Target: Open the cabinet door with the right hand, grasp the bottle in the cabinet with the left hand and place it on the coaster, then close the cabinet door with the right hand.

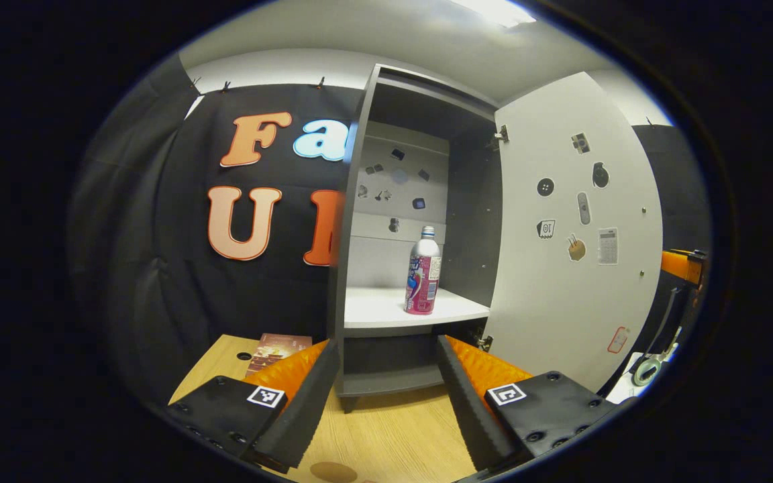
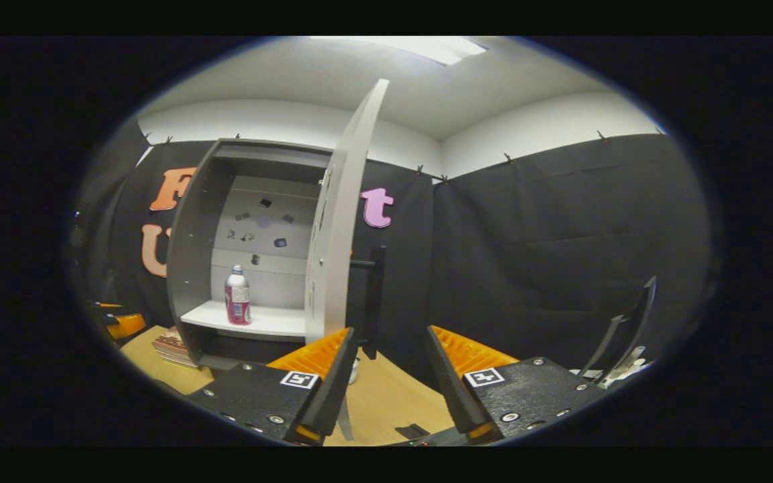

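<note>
Plainly, taken from the cabinet outward:
Cabinet: grey cabinet (image 1: pixel 353 201) stands on the wooden table (image 1: pixel 393 436); its interior faces the left gripper view
Cabinet door: door (image 1: pixel 578 235) is swung wide open on the hinge side of the cabinet; in the right gripper view it shows nearly edge-on (image 2: pixel 336 228), with a dark bar handle (image 2: pixel 374 298) on its outer face
Bottle: bottle (image 1: pixel 423 272) stands upright on the white shelf (image 1: pixel 386 308) inside the cabinet, near the shelf's front edge; silver body, pink lower wrap, pale cap; also seen on that shelf in the right gripper view (image 2: pixel 237 295)
Left gripper: left gripper (image 1: pixel 386 396) sits in front of the cabinet, below the shelf, fingers spread wide and grasping nothing; the bottle is well apart from them, above and beyond the gap
Right gripper: right gripper (image 2: pixel 386 382) is released, fingers parted with nothing between them, just outside the door's free edge, near the handle
Writing: bottle label is too small to read; stickers on the door's inner face and the cabinet's back panel are illegible
Book: a brown book (image 1: pixel 278 350) lies on the table beside the cabinet's base
</note>
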Action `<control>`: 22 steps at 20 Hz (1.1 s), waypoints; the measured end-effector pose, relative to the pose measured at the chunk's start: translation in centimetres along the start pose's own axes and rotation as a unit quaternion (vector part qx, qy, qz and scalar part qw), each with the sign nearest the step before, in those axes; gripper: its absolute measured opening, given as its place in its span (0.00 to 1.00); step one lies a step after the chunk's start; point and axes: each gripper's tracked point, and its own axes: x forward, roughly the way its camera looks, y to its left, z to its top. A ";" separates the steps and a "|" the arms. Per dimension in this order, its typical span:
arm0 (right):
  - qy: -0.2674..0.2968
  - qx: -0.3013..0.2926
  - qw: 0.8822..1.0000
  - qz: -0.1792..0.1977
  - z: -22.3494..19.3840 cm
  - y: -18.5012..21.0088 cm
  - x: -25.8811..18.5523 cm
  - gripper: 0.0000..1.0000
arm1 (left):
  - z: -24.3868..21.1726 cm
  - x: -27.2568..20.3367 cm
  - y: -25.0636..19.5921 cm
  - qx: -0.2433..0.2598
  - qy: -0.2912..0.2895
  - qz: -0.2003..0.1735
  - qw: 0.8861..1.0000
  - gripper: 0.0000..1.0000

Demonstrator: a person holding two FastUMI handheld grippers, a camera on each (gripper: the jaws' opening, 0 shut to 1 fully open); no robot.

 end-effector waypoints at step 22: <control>-0.006 0.017 0.989 0.150 -0.5 12.5 2.9 0.86 | 4.9 9.9 -3.0 0.001 -0.065 -0.029 0.997 0.94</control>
